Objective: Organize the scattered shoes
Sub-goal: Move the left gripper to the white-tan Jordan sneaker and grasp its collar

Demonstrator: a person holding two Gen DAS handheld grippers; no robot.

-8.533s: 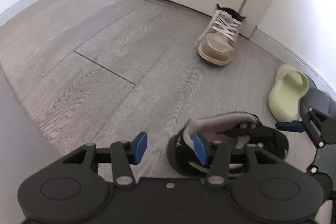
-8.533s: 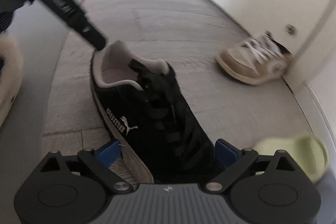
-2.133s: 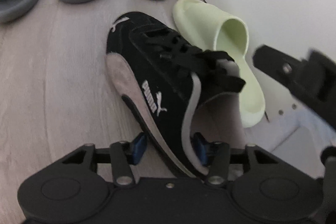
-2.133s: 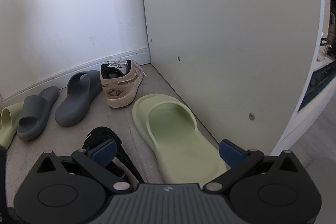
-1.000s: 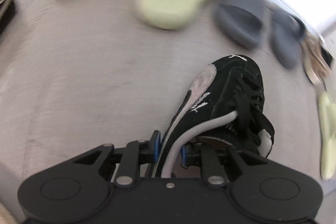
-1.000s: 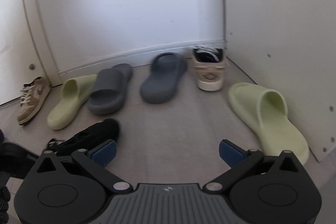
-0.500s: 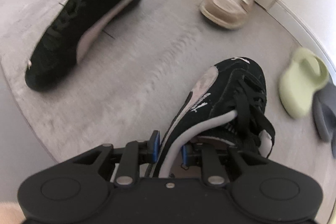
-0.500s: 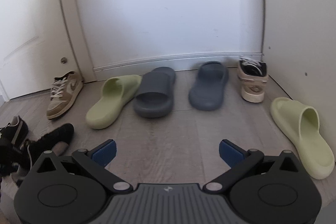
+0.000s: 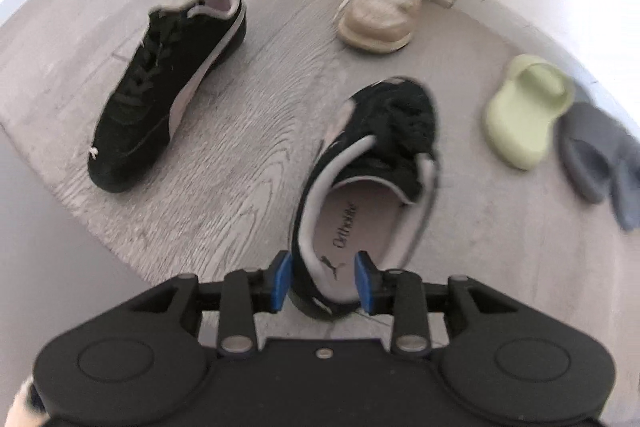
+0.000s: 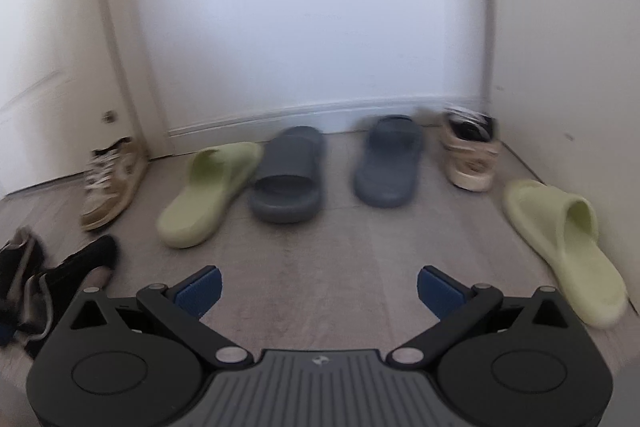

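The left gripper stands spread astride the heel of the black sneaker, seemingly resting on the floor; draw straight back without nudging it, while the right gripper hangs wide open, empty.

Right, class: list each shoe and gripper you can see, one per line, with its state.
Left gripper: open, jaws either side of the near black sneaker's heel.
Right gripper: open, empty.
Near black sneaker: upright on the floor.
Far black sneaker: upright, lying apart.
Tan sneaker: upright by the door.
Two green slides: upright, far apart.
Two grey slides: upright, side by side.
Beige sneaker: upright by the wall.
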